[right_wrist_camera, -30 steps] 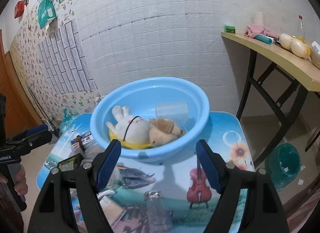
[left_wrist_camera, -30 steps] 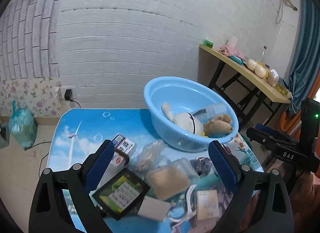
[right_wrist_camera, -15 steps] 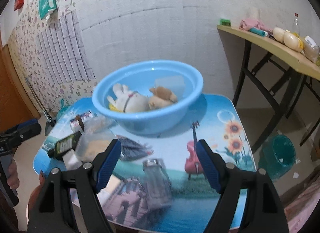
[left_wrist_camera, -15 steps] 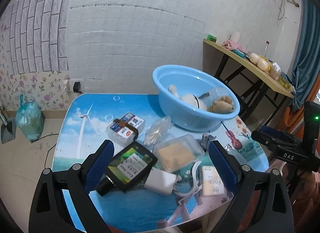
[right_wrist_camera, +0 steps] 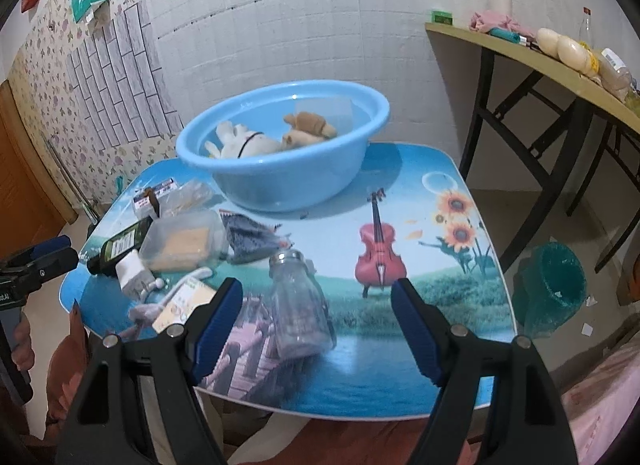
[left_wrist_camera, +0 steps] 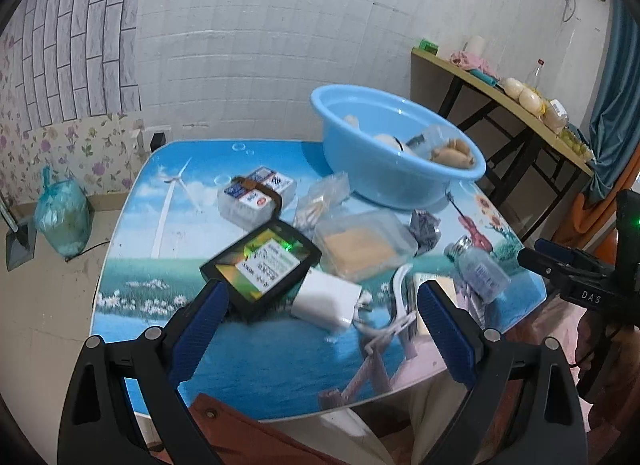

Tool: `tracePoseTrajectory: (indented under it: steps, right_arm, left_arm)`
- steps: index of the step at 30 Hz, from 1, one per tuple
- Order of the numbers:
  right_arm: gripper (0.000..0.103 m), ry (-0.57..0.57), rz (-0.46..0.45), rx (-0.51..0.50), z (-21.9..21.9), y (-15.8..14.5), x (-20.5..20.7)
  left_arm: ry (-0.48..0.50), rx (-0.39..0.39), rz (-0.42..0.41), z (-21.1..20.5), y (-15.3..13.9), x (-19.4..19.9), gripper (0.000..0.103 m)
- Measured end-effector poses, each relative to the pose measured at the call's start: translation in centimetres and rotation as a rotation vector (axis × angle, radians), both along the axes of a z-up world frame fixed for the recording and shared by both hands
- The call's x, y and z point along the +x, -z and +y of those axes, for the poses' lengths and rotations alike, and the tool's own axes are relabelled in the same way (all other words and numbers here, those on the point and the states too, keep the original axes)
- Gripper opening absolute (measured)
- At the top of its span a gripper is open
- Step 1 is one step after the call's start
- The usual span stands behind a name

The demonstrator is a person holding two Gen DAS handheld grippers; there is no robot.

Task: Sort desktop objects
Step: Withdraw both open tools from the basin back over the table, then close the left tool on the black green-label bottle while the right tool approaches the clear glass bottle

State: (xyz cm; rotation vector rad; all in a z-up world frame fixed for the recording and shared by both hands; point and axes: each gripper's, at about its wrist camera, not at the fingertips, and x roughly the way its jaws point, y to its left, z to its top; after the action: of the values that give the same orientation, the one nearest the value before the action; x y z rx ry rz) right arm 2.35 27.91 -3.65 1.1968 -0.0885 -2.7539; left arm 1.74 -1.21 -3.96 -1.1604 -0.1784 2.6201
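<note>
The table (right_wrist_camera: 424, 185) carried a printed scene of sky, sea, a violin and sunflowers. A light-blue basin (right_wrist_camera: 288, 169) stood at its far side and held a white plush toy (right_wrist_camera: 240, 141), a tan plush toy (right_wrist_camera: 308, 129) and a clear plastic container (right_wrist_camera: 336, 109). In front of the basin lay a loose cluster: a black box (left_wrist_camera: 260, 265) with a green-and-white label, a white charger (left_wrist_camera: 328, 299) with its cable touching the box's near corner, a clear lidded tub (left_wrist_camera: 364, 245) with a tan block inside, a banded pack of cards (left_wrist_camera: 256, 195), a crinkled clear bag (left_wrist_camera: 324, 197) and a clear glass jar (right_wrist_camera: 298, 305).

The jar lay on its side, its long axis running roughly toward the basin, metal-capped end (right_wrist_camera: 290, 259) farthest from the right camera. The black box lay flat and skewed, one corner toward the left gripper.

Only the right wrist view showed a green bin (right_wrist_camera: 556, 285) on the floor; only the left wrist view showed a tied teal bag (left_wrist_camera: 62, 217) by the wall.

The left gripper (left_wrist_camera: 320, 321) hung above the near table edge with its jaws wide apart — nothing between them. The right gripper (right_wrist_camera: 316, 321) likewise stood wide open and empty, the jar seen between its fingers but not touched.
</note>
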Motion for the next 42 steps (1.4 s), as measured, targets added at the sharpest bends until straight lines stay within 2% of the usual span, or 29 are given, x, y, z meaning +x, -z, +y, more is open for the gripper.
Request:
tracePoseTrajectory:
  steps: [4,11,15,27,42]
  right_arm:
    - [0.070,-0.008,-0.008,0.008,-0.1,0.4,0.3]
    - [0.056,-0.029,-0.030,-0.005,-0.2,0.9,0.1]
    - [0.052,-0.041,-0.042,-0.011,-0.4,1.3,0.0]
    - [0.052,-0.060,-0.080,0.003,-1.3,2.3,-0.6]
    - [0.052,-0.055,-0.144,0.032,-1.9,4.2,-2.1]
  left_arm:
    - [0.004,-0.028,-0.011,0.2,0.7,0.1,0.096]
    - [-0.031,-0.030,-0.036,-1.1,1.9,0.1,0.096]
    - [-0.063,-0.033,-0.050,-2.3,2.5,-0.1,0.096]
    - [-0.103,-0.030,-0.067,-4.0,3.5,-0.9,0.096]
    - [-0.080,-0.097,-0.085,-4.3,5.2,-3.6,0.096]
